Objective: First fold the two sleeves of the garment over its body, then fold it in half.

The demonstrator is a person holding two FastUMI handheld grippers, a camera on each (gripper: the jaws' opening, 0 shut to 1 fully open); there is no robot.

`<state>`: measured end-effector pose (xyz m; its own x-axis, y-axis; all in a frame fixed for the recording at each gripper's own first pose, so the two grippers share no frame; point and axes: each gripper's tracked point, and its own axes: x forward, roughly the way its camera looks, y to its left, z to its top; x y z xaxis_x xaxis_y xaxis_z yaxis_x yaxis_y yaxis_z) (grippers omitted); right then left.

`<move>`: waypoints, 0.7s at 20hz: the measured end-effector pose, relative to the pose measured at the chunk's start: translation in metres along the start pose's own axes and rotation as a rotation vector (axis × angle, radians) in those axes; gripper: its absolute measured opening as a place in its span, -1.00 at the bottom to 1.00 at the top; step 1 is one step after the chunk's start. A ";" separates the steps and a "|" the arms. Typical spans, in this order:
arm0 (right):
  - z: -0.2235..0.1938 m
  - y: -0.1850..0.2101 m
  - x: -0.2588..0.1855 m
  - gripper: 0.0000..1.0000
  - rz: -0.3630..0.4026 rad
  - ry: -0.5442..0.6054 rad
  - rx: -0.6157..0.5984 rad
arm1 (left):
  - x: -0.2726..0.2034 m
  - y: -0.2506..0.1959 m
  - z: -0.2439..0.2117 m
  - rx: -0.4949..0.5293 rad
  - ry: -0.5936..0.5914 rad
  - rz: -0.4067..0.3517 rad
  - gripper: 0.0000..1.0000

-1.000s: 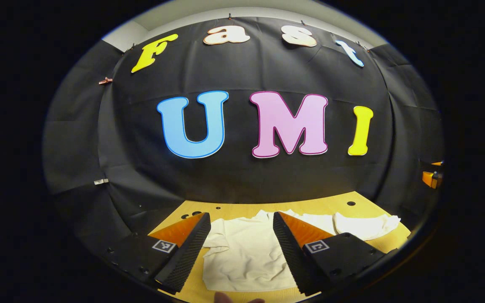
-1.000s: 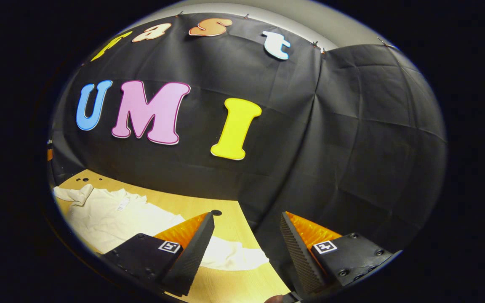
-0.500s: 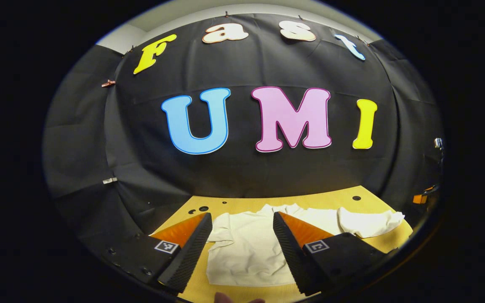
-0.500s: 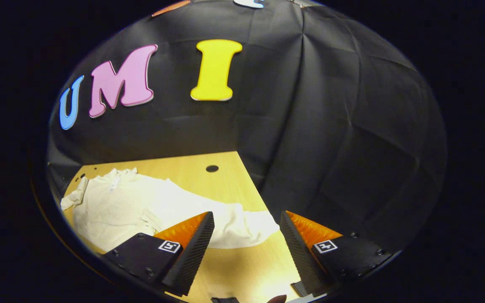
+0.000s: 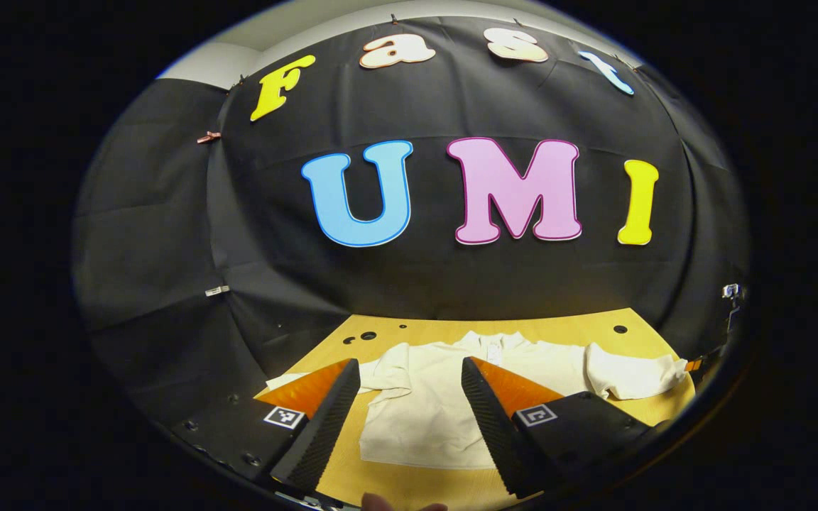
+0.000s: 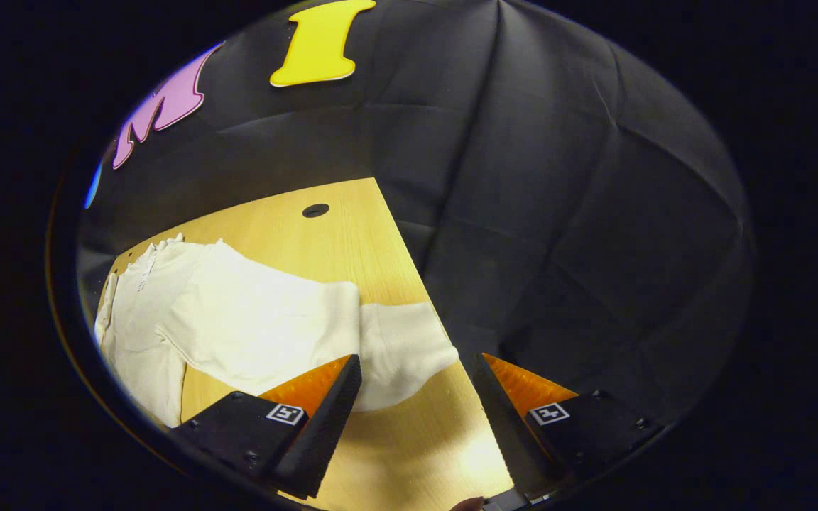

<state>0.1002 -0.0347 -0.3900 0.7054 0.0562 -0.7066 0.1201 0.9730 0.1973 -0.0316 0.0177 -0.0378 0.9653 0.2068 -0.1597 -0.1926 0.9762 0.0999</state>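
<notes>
Cream garment lies flat on the wooden table, both grippers above it with nothing held.

In the left gripper view, the garment [image 5: 444, 397] is at the lower middle of the frame, on the table [image 5: 565, 330], and the left gripper [image 5: 409, 404] has its jaws spread wide over the body. In the right gripper view, the sleeve [image 6: 402, 348] reaches toward the lower middle, and the right gripper [image 6: 416, 411] is spread open just above the sleeve end, not touching.
</notes>
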 end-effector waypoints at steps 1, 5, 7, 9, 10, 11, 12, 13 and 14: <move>-0.003 -0.001 0.006 0.96 0.008 0.018 0.017 | -0.004 0.000 0.000 0.011 0.001 0.011 0.84; -0.013 -0.002 0.033 0.96 0.032 0.078 0.071 | -0.021 -0.004 -0.003 0.041 0.004 0.045 0.84; -0.017 0.004 0.042 0.96 0.042 0.100 0.072 | -0.028 -0.008 -0.006 0.036 0.009 0.049 0.85; -0.015 0.006 0.047 0.97 0.032 0.076 0.017 | -0.033 -0.010 -0.011 0.029 0.018 0.057 0.87; -0.013 0.013 0.049 0.93 0.046 0.075 0.010 | -0.035 -0.011 -0.012 0.025 0.022 0.059 0.87; -0.012 0.016 0.052 0.62 0.047 0.067 0.008 | -0.037 -0.011 -0.013 0.023 0.025 0.062 0.88; -0.014 0.018 0.053 0.60 0.061 0.065 0.009 | -0.038 -0.011 -0.013 0.023 0.030 0.065 0.88; -0.013 0.022 0.053 0.31 0.066 0.061 0.008 | -0.040 -0.009 -0.014 0.024 0.030 0.069 0.88; -0.015 0.027 0.052 0.17 0.074 0.066 0.004 | -0.041 -0.008 -0.011 0.026 0.027 0.072 0.88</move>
<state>0.1299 -0.0017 -0.4319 0.6645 0.1423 -0.7336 0.0726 0.9647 0.2530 -0.0713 0.0023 -0.0424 0.9440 0.2781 -0.1776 -0.2561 0.9569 0.1370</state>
